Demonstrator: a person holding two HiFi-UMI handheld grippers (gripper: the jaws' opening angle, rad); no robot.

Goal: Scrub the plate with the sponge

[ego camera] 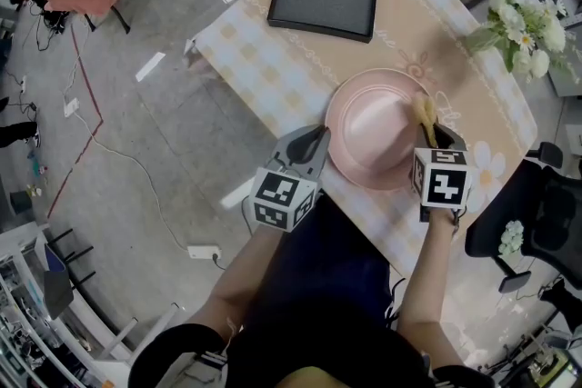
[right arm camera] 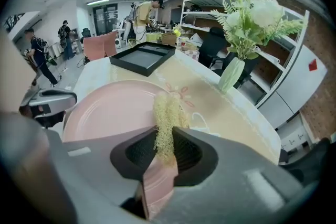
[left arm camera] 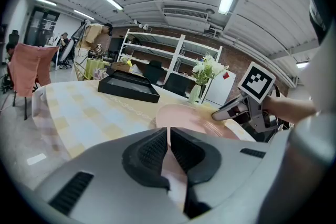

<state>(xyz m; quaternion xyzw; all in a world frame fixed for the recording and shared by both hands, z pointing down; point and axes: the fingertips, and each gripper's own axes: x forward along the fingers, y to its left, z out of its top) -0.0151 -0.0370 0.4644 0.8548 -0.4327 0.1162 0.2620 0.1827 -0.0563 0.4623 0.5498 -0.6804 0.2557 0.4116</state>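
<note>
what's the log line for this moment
left tongs: shut on plate rim | right tongs: shut on sponge | sponge: at plate's right rim | plate: flat on table

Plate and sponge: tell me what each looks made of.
Plate: pale pink, probably glazed ceramic or melamine; smooth surface, soft sheen, moulded rim, but the look leaves it open. Sponge: yellowish, matte, coarse tangled fibres, so loofah-like or a plastic mesh scrubber rather than foam.
</note>
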